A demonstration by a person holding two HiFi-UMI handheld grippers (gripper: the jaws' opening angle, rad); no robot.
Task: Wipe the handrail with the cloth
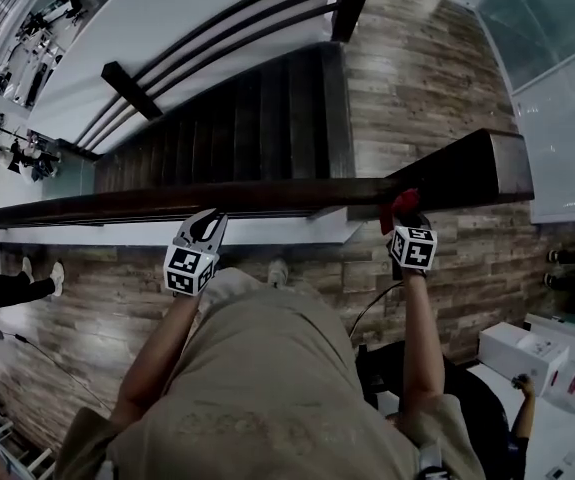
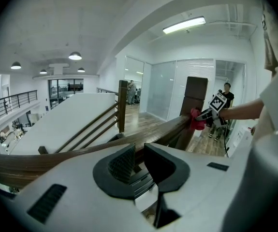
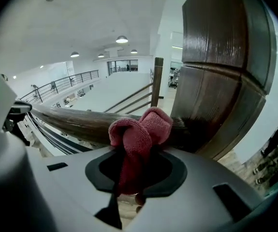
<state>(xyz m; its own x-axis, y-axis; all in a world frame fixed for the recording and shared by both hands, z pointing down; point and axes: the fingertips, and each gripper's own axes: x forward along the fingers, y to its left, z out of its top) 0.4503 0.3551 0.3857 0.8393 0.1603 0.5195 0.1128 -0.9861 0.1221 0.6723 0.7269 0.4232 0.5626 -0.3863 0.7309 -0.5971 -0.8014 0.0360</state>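
- Person's torso (image 1: 267,368) fills the near view, both arms out to the rail.
- Handrail (image 1: 217,200): dark wood, runs left-right and ends at the newel post (image 1: 487,163) on the right.
- L gripper (image 1: 207,226): jaws apart, nothing pinched, tips at the rail's near side; contact unclear.
- R gripper (image 1: 405,218): jaws clamped on the red cloth (image 3: 141,129), which is bunched on the rail top, right beside the post.
- Step, prob.: wiping at the right end. Next: drag the cloth left along the rail w/ steady press and a firm pinch.
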